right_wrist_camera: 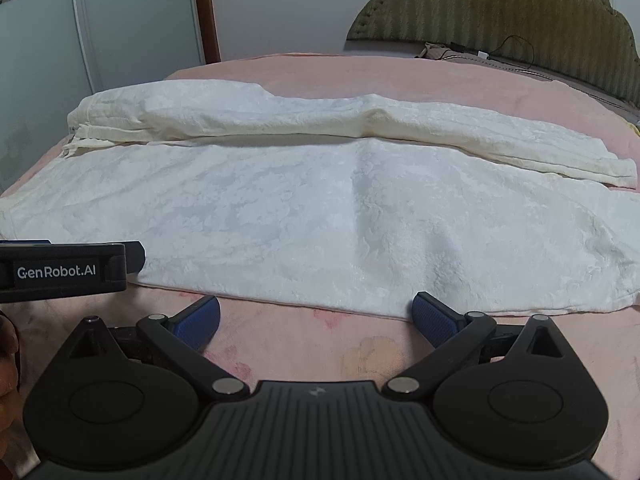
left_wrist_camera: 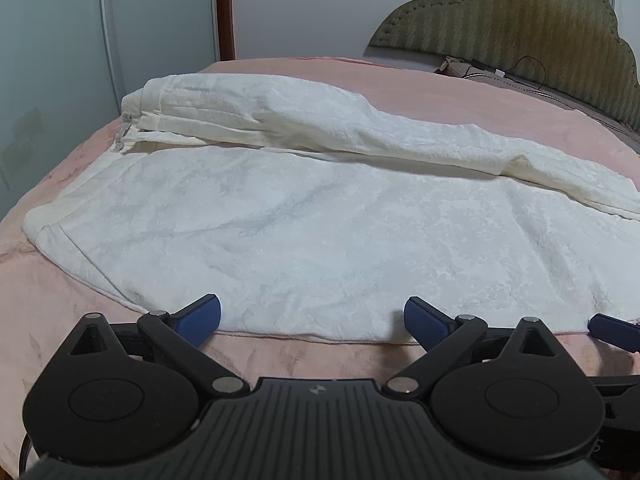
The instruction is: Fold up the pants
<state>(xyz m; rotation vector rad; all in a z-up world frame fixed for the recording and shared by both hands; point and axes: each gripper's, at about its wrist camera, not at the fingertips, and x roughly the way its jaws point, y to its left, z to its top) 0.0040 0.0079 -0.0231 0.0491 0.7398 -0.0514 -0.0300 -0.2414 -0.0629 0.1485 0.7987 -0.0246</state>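
we see the white pants spread across a pink bed cover, waistband toward the left and leg ends toward the right. the near leg lies flat and wide, while the far leg sits bunched in a long ridge behind it, touching it along a shadowed seam. our left tongs are spread wide and hold nothing; the blue pads rest at the near hem of the pants, one on the edge of the cloth, the other just at it. our right tongs are likewise spread wide and empty, sitting on the bed cover just short of the near hem, with the right-hand pad touching or nearly touching the cloth edge; we cannot tell which. in the right view the left tongs show side-on at the left. behind the bed stand an olive padded headboard, with a dark cable at its foot, and pale wardrobe doors.
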